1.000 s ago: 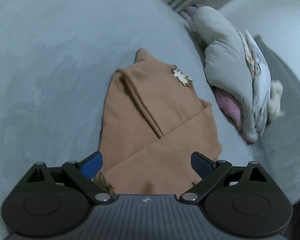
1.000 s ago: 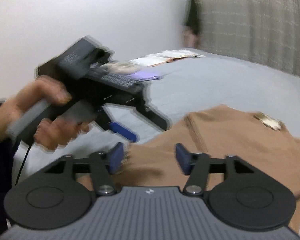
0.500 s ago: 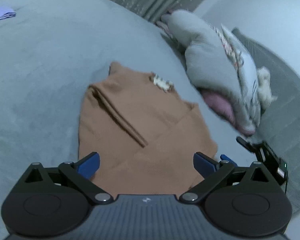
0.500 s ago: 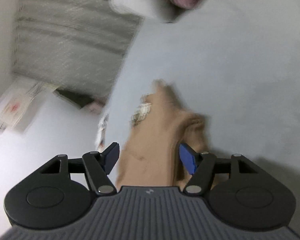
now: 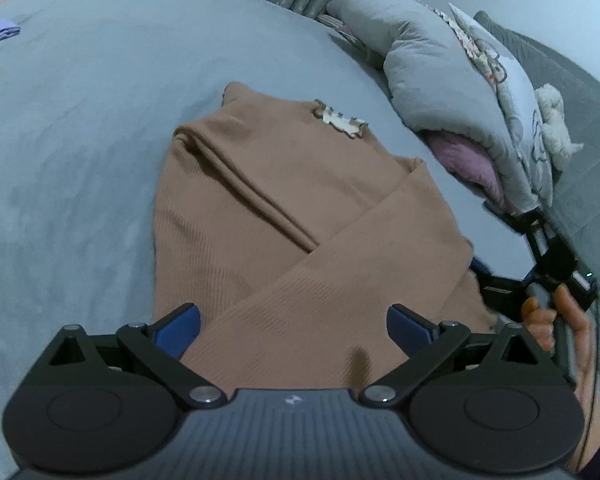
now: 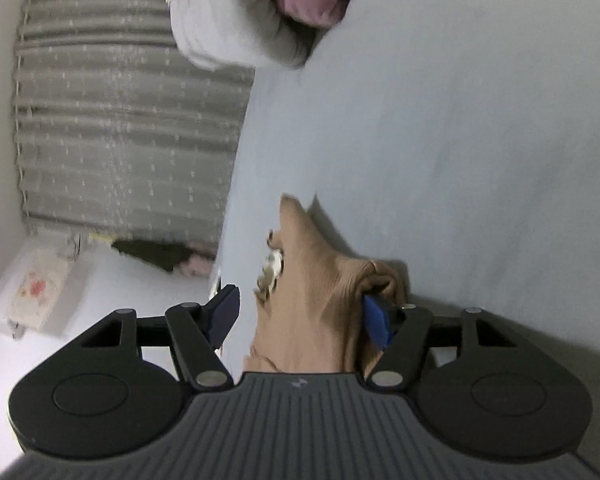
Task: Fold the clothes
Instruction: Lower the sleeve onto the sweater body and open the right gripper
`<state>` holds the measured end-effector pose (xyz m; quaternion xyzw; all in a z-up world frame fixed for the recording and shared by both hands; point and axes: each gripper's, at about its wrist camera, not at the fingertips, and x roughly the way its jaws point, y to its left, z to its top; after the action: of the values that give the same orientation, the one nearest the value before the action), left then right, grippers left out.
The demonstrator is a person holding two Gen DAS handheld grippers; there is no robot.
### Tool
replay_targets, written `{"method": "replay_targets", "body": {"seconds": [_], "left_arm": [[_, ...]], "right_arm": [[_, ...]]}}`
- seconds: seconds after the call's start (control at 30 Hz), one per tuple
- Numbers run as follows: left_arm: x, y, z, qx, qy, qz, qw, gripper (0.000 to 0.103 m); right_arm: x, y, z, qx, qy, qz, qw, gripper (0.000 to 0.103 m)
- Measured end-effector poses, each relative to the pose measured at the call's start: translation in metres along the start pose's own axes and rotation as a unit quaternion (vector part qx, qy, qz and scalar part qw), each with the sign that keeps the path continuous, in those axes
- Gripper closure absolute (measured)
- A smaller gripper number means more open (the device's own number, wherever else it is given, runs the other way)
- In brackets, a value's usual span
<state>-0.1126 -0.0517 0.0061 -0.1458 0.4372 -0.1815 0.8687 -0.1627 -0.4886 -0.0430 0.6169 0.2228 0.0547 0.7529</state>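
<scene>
Brown ribbed sweater [image 5: 300, 216] lies on the grey bed [image 5: 80, 140], both sleeves folded across its front, a small patch [image 5: 340, 120] near its collar and a rolled grey quilt [image 5: 452, 76] just beside it. Our left hand-held gripper [image 5: 294, 322] hangs over the hem with its jaws spread wide and gripping nothing. Our right hand-held gripper [image 6: 302, 316], held by our hand [image 5: 560, 320] at the sweater's right edge, is rolled on its side, released, one blue pad [image 6: 376, 320] touching bunched cloth.
</scene>
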Motion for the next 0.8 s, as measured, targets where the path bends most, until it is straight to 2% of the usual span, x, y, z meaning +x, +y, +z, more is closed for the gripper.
{"method": "replay_targets", "body": {"seconds": [0.17,0.37,0.43,0.57,0.67,0.7,0.73,0.8], "left_arm": [[0.001,-0.009,-0.005,0.04,0.004,0.034,0.9986,0.004],[-0.003,-0.012,-0.004,0.052,0.006,0.04,0.9978,0.004],[-0.009,-0.009,0.0,0.036,0.002,0.029,0.9989,0.004],[-0.01,-0.006,0.002,0.027,0.002,0.02,0.9994,0.004],[-0.004,-0.011,-0.002,0.053,0.005,0.04,0.9978,0.004],[-0.004,-0.012,-0.003,0.061,0.005,0.046,0.9971,0.004],[-0.004,-0.013,-0.003,0.061,0.004,0.048,0.9969,0.004],[-0.008,-0.009,0.0,0.052,0.0,0.046,0.9976,0.004]], "right_arm": [[-0.001,-0.002,0.005,-0.022,-0.037,-0.02,0.999,0.038],[0.002,0.006,0.014,-0.058,-0.058,-0.051,0.995,0.037],[-0.002,0.015,0.016,-0.075,-0.069,-0.036,0.994,0.036],[0.012,0.024,0.011,-0.068,-0.026,0.026,0.997,0.032],[0.038,0.015,-0.002,-0.07,0.041,-0.005,0.997,0.032],[0.044,0.013,-0.004,-0.077,0.051,-0.024,0.995,0.038],[0.045,0.01,-0.004,-0.089,0.044,-0.042,0.994,0.05],[0.039,0.007,0.003,-0.098,0.019,-0.059,0.993,0.057]]}}
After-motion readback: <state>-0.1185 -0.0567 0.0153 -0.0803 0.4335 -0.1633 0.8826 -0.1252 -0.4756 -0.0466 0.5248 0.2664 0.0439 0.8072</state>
